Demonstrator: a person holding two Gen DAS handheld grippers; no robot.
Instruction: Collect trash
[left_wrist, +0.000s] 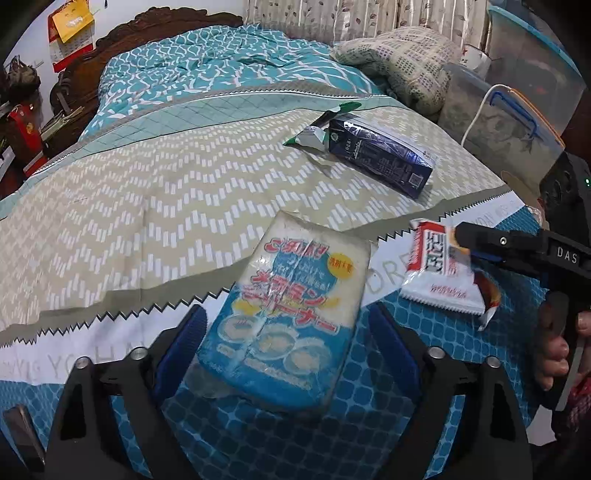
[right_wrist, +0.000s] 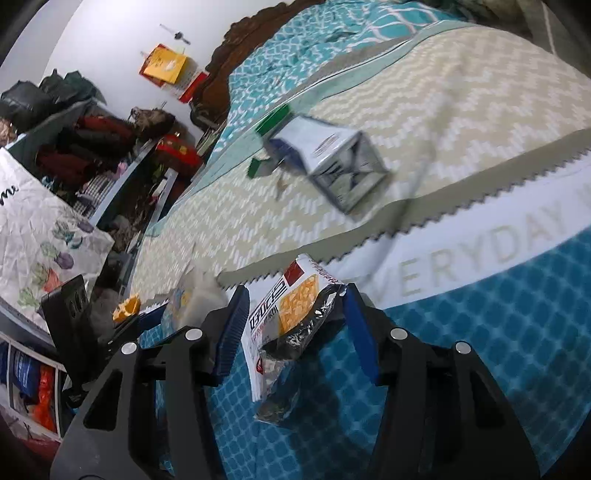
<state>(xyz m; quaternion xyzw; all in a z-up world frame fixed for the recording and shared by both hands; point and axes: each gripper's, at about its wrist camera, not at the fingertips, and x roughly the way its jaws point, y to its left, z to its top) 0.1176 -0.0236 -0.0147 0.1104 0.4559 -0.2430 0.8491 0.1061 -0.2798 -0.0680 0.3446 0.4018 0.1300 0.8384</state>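
A blue-and-white sponge packet lies on the bed between the open jaws of my left gripper; the pads stand on either side of it and whether they touch it I cannot tell. A red-and-white snack wrapper lies to its right, and my right gripper reaches over it. In the right wrist view the wrapper sits between the open jaws of my right gripper. A dark blue carton and a green-and-white wrapper lie farther up the bed.
The bed has a beige and teal quilt. A patterned pillow and clear plastic bins stand at the right. Cluttered shelves and a floral paper bag stand beside the bed.
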